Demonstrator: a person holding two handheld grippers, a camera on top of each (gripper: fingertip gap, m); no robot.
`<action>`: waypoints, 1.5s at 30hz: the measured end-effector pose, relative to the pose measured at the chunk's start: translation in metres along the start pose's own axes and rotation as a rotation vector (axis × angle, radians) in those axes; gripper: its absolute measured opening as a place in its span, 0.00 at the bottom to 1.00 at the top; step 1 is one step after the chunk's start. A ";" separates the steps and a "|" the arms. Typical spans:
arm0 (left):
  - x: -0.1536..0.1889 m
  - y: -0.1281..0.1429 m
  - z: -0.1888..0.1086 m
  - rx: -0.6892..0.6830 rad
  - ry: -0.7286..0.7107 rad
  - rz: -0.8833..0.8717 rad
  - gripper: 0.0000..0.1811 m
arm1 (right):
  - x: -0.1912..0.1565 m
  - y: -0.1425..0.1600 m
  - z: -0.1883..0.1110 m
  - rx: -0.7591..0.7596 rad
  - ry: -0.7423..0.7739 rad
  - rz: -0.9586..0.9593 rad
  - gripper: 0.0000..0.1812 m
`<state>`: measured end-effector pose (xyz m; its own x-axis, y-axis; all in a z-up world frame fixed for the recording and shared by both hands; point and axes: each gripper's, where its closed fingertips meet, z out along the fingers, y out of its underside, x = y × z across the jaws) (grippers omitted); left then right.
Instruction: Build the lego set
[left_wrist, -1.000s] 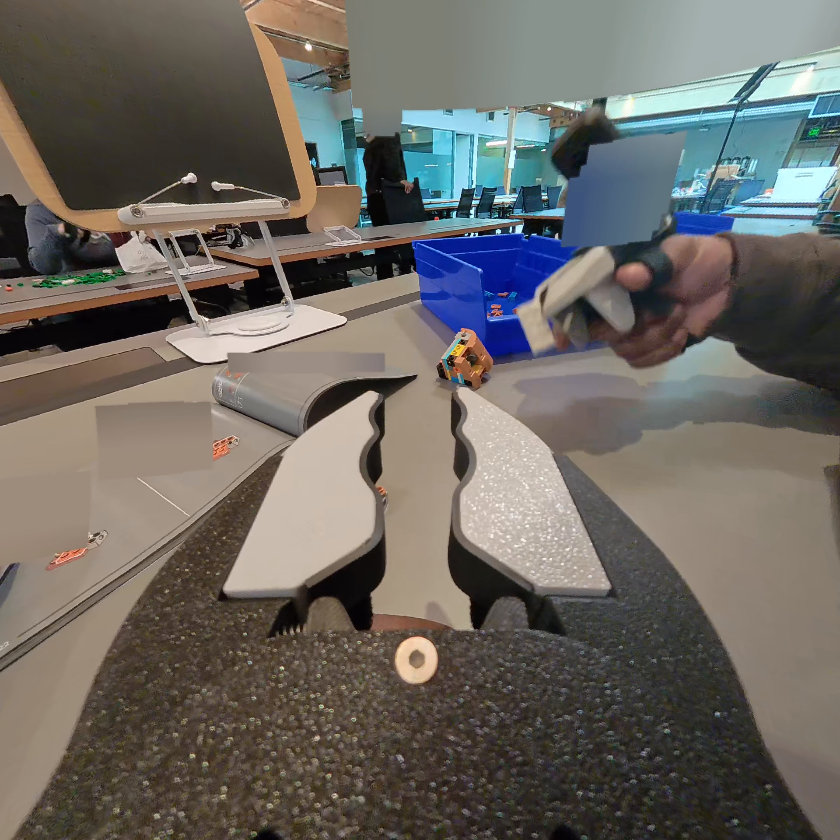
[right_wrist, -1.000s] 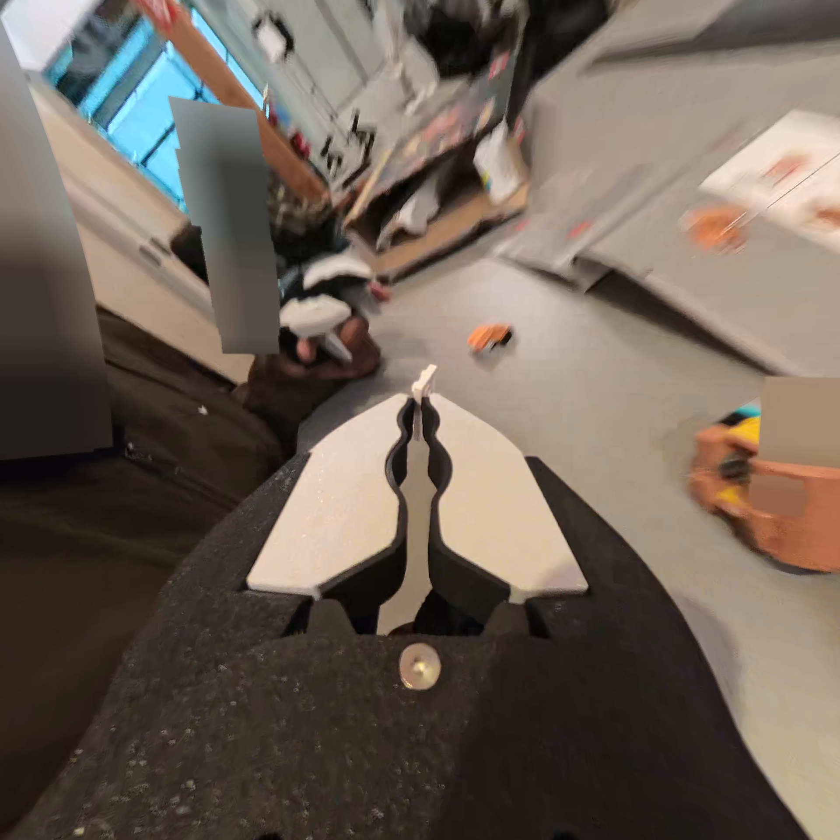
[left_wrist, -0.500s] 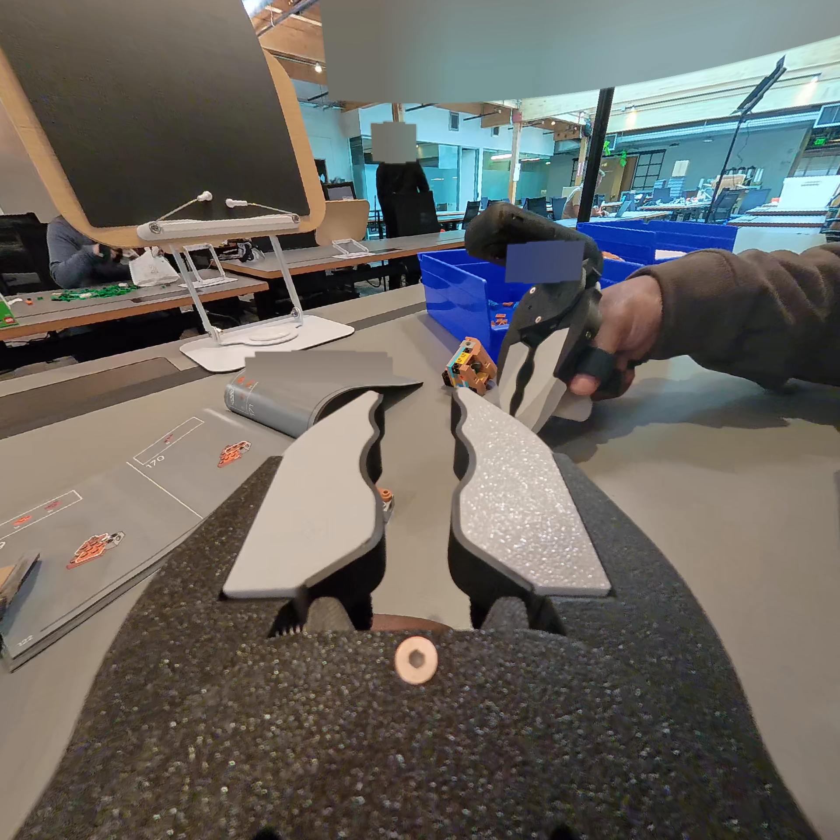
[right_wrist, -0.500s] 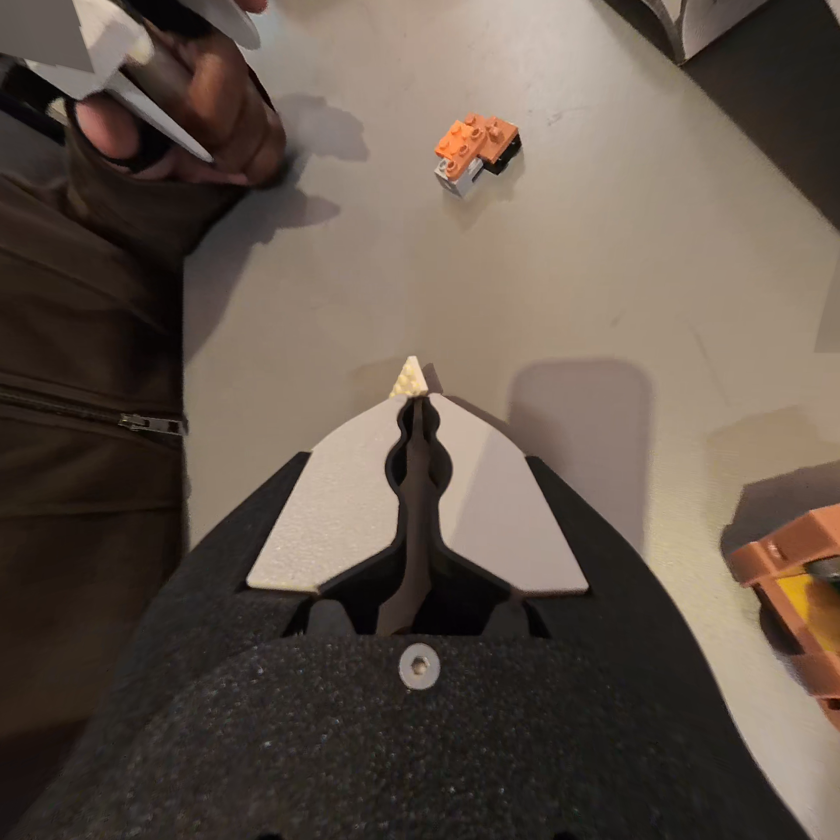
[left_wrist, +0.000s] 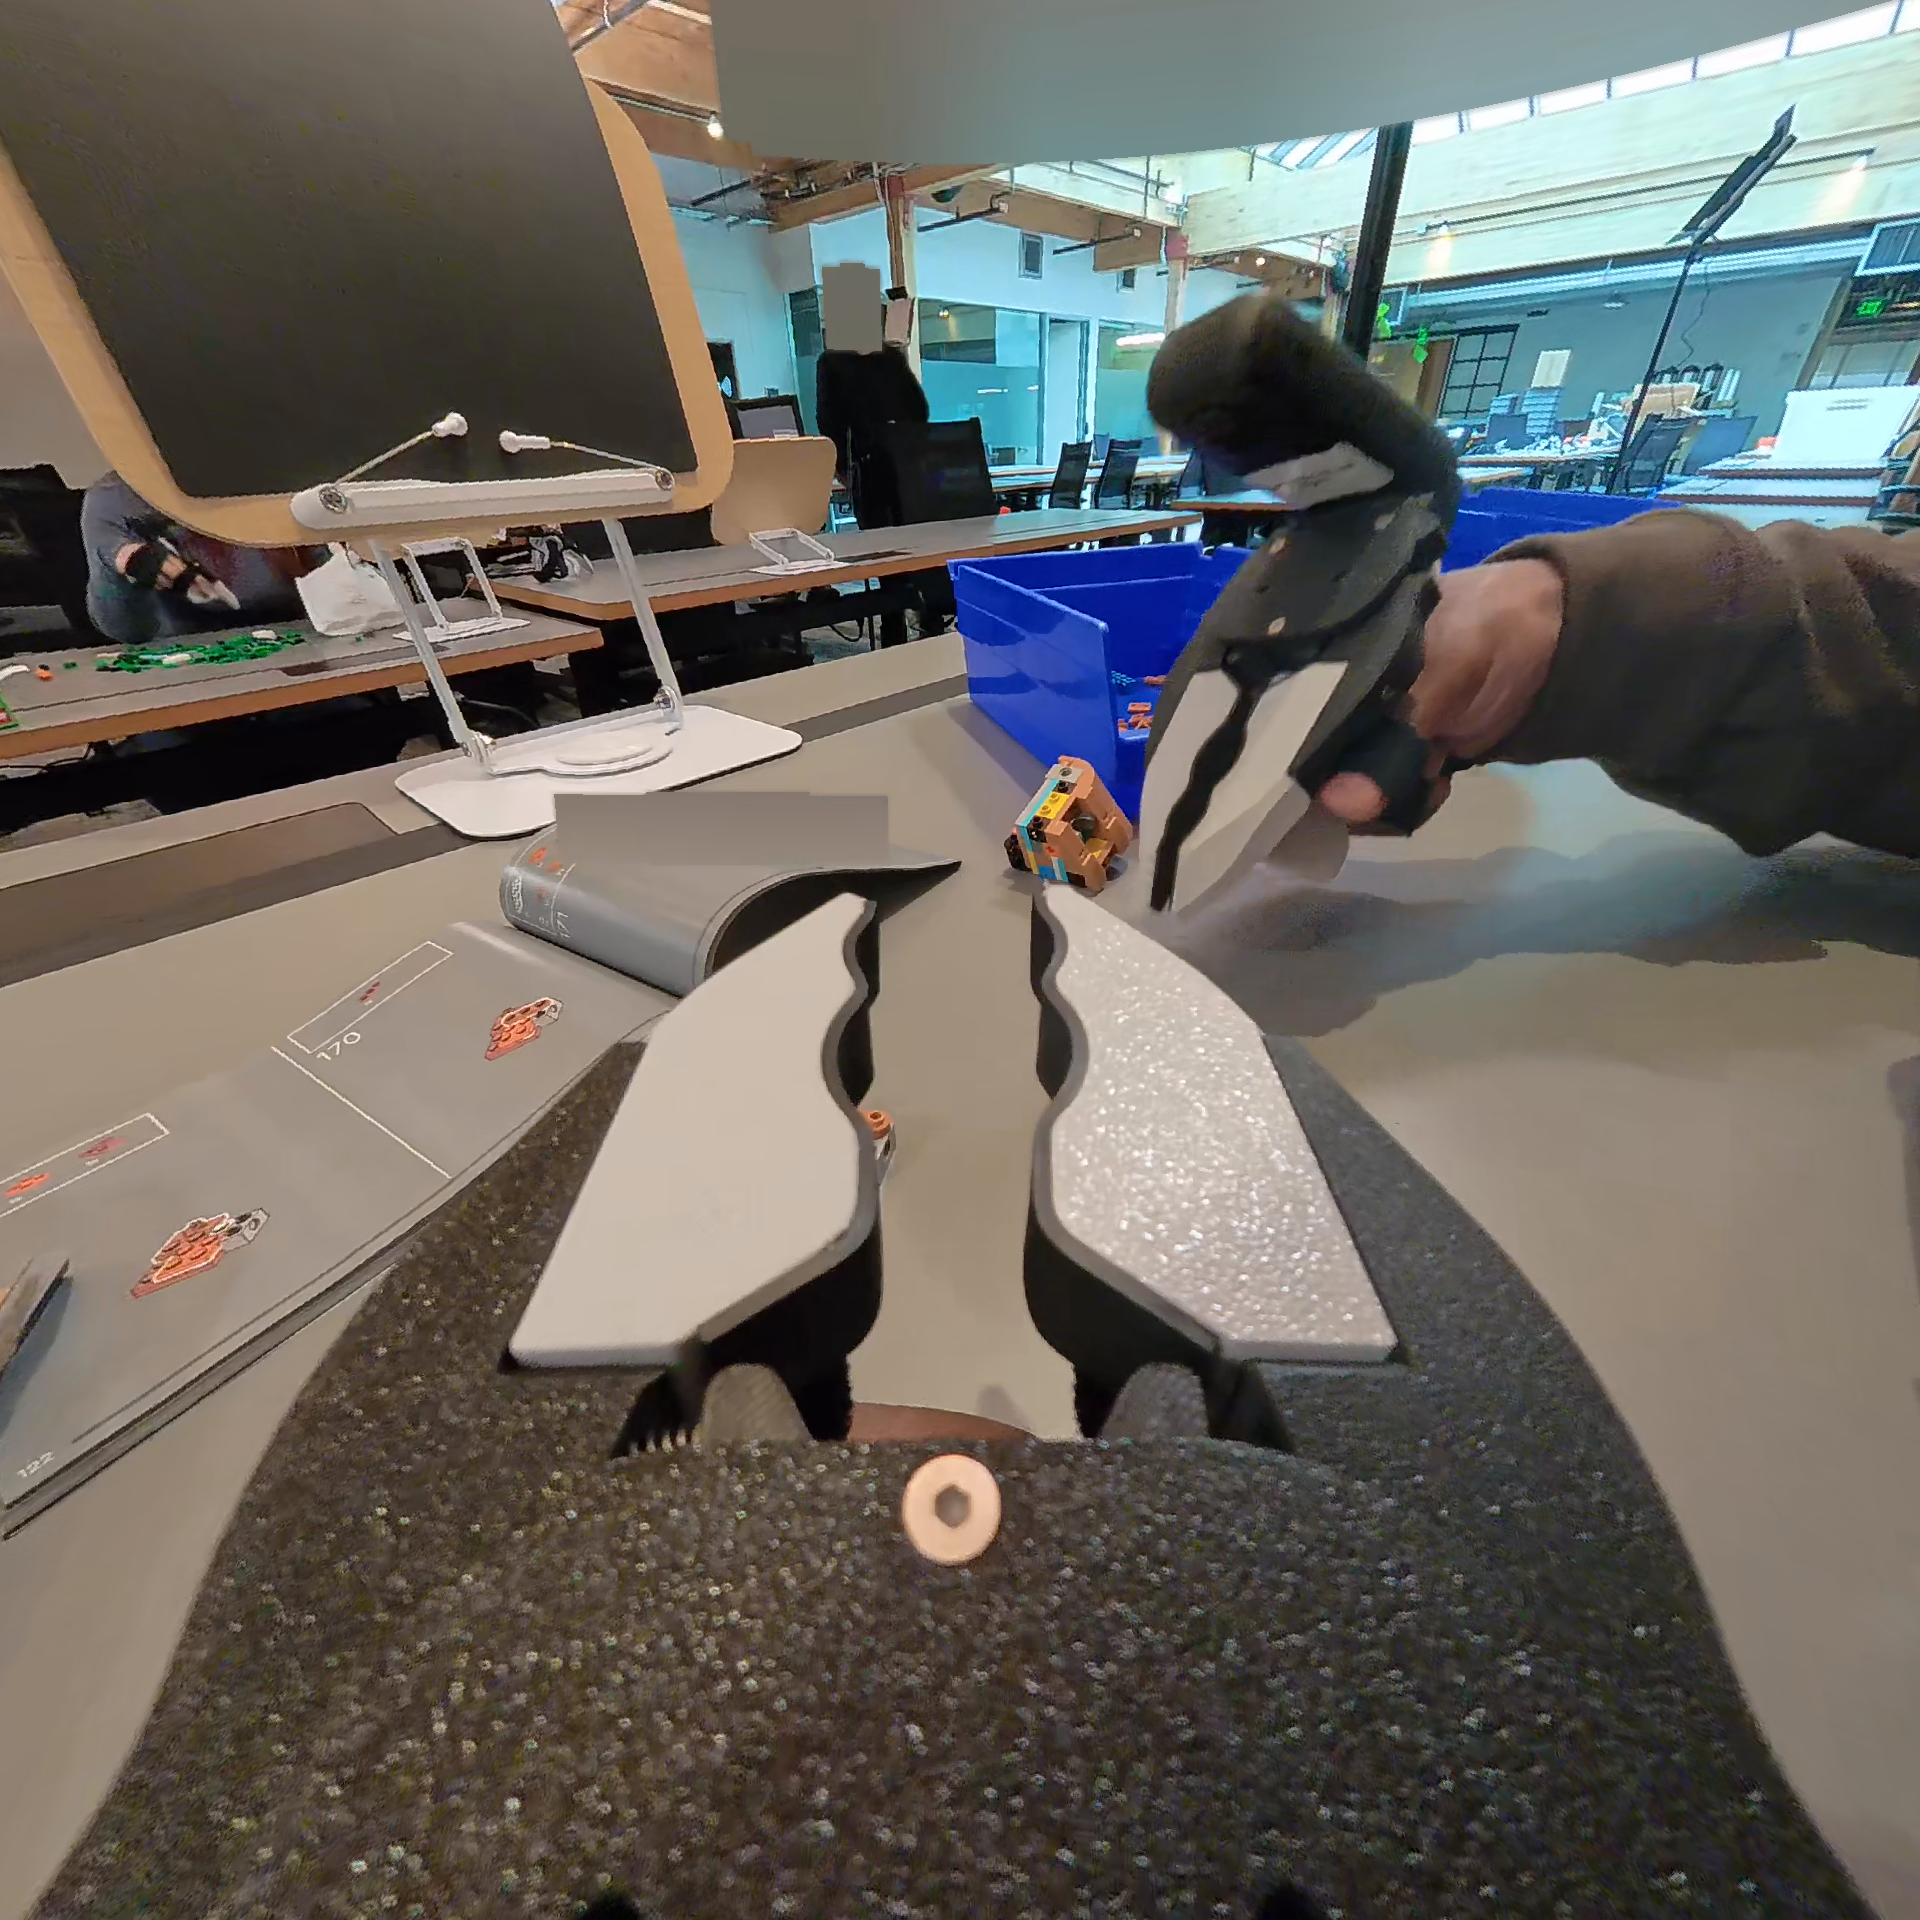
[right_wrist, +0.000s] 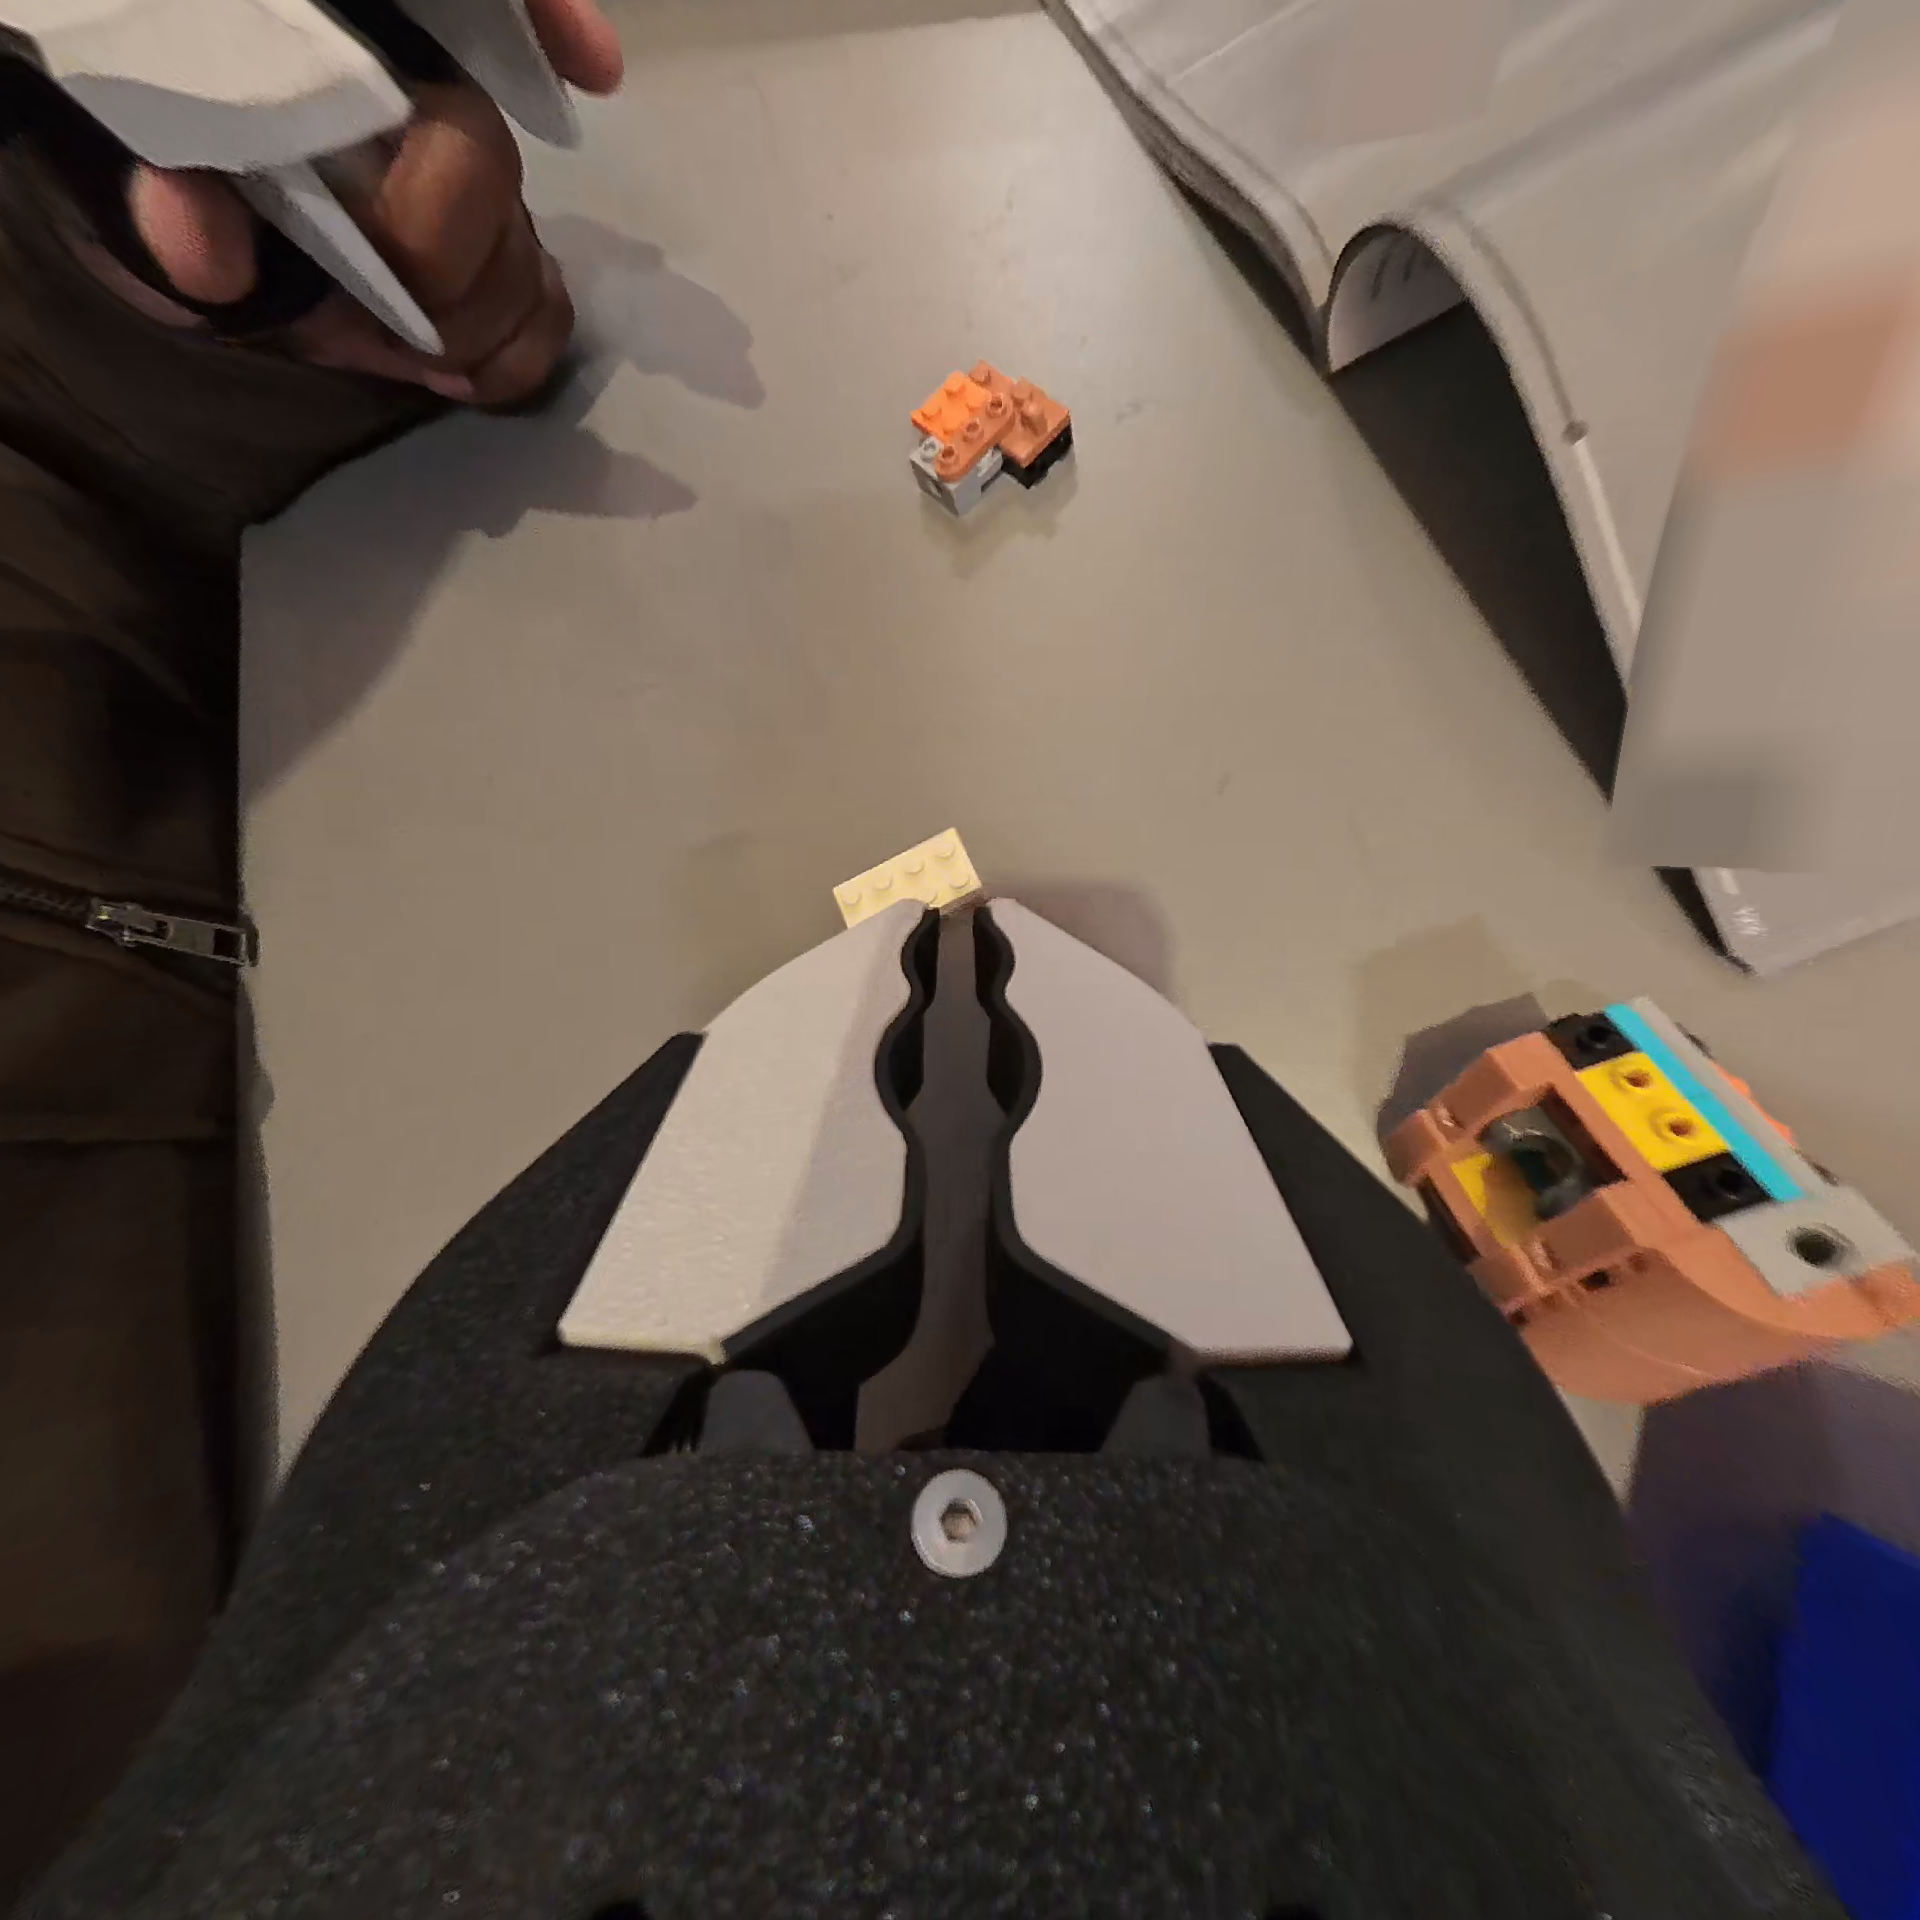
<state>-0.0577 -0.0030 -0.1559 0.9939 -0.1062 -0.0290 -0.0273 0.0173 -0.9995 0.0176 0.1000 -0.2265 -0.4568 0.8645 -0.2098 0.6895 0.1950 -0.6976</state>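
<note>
Open-plan workroom: grey table (left_wrist: 1558, 1195) foreground, long desks (left_wrist: 852, 561) with black office chairs (left_wrist: 940, 478) behind it, glazed partitions (left_wrist: 997, 364) beyond them, exposed timber ceiling beams (left_wrist: 1049, 197) overhead, daylight bright.

Left view low, level; right view steeply downward; shared grey table (left_wrist: 1558, 1195).

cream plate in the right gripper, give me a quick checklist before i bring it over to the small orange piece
1. Right gripper shut on the cream plate: ok.
2. Hold is deep enough: not ok, only one end sits between the tips.
3. Small orange assembly stands free on the table, nothing blocking the way: ok.
4. Left gripper open and empty, ready to steady the assembly: ok.
5. Plate's studs face the camera: ok.
6. Which spot the plate goes on: cannot tell.
</note>
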 end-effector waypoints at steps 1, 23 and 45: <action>0.000 0.000 0.000 -0.001 0.000 0.000 0.15 | 0.001 -0.003 -0.006 0.013 0.019 -0.015 0.04; 0.005 0.006 0.006 -0.046 0.026 0.012 0.15 | 0.180 0.068 -0.198 -0.213 0.466 0.078 0.12; 0.001 0.004 0.004 -0.027 0.012 -0.012 0.15 | 0.306 0.116 -0.160 -0.457 0.472 0.261 0.14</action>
<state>-0.0567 0.0011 -0.1598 0.9929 -0.1180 -0.0168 -0.0182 -0.0111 -0.9998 0.0480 0.4618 -0.2620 -0.0232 0.9979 0.0607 0.9574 0.0396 -0.2860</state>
